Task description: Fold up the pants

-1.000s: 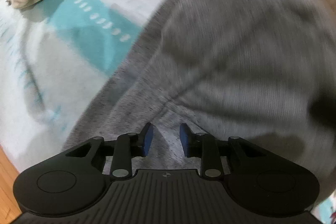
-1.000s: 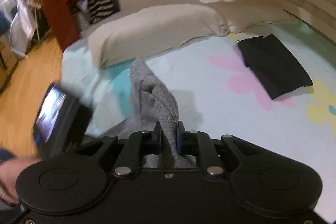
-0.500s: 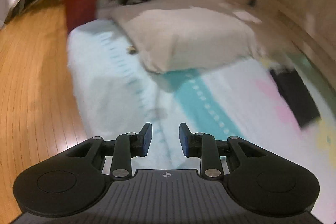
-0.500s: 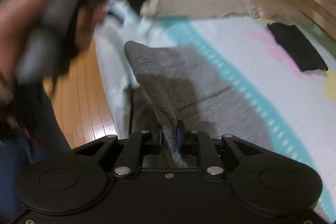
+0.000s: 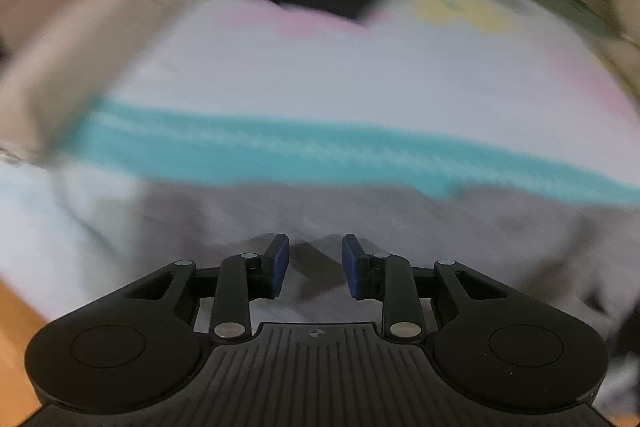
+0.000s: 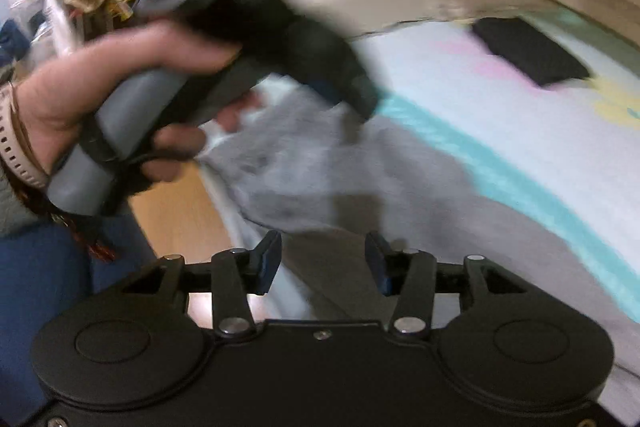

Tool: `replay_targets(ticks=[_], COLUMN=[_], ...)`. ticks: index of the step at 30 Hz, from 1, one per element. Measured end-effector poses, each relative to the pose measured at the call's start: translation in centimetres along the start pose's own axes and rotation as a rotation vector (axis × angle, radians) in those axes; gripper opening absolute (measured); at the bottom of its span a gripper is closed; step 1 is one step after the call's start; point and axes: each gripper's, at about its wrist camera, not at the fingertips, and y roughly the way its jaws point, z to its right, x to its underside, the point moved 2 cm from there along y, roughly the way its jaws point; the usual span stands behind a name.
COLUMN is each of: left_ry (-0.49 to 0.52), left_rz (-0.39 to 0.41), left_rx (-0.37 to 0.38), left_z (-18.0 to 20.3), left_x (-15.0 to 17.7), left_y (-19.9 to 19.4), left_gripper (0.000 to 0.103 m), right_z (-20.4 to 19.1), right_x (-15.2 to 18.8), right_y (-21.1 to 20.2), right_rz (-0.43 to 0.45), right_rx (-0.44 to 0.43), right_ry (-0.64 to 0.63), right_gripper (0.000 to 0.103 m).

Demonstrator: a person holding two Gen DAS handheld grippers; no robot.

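Right wrist view: right gripper (image 6: 323,263), jaws just opened, nothing clamped, above grey pants (image 6: 320,167) at bed edge (image 6: 224,203); left gripper (image 5: 316,265) released, empty.

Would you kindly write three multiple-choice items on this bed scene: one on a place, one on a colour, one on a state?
1. Where does the folded black garment lie?
A. on the wood floor
B. on the bed sheet, far from the grey pants
C. on top of the grey pants

2. What colour is the stripe beside the pants?
A. teal
B. red
C. brown

3. How does the right gripper stand?
A. clamped on the pants
B. holding the black garment
C. open, nothing pinched

Answers: B, it rests on the sheet near the pink print; A, teal band along the pants' edge; C, a clear gap shows between its pads after the jaws have just been opening.
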Motion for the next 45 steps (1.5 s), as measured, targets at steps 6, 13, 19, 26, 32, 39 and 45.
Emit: replay_targets(ticks=[6,13,19,26,32,39,45], left_ry=[0.069,0.095,0.107,0.060,0.016,0.043,0.202], left_rz=[-0.153,-0.159,-0.159,-0.162,-0.165,-0.145,-0.025], left_rx=[-0.012,-0.086,-0.088,-0.029,0.007,-0.022,0.029], left_z=[2.4,4.0,4.1,2.2,0.8,0.8,4.8], left_x=[1.4,0.7,0.2,-0.2,-0.6,-0.3,0.4], left_y=[3.8,5.8,6.7,6.5,6.6,6.0,3.0], left_gripper=[0.028,0.028,0.029,0.029,0.029,0.029,0.029], right_z=[7.7,12.3,10.7,10.4,8.0,5.6,7.3], right_x=[3.4,5.3,8.3,9.9,11.9,16.1,14.4], right_y=[-4.6,-4.3,-2.2,-4.7,-8.4,-6.4,-8.6], right_rz=[-0.040,-0.109,-0.160,-0.181,-0.247,-0.342,-0.250], right_rx=[0.215,0.276,0.301,0.229,0.082,0.103,0.047], right_ry=[-0.002,0.002,-0.104,-0.184,-0.368,-0.482,-0.320], right_gripper=[0.056,0.056,0.045,0.008,0.008,0.015,0.060])
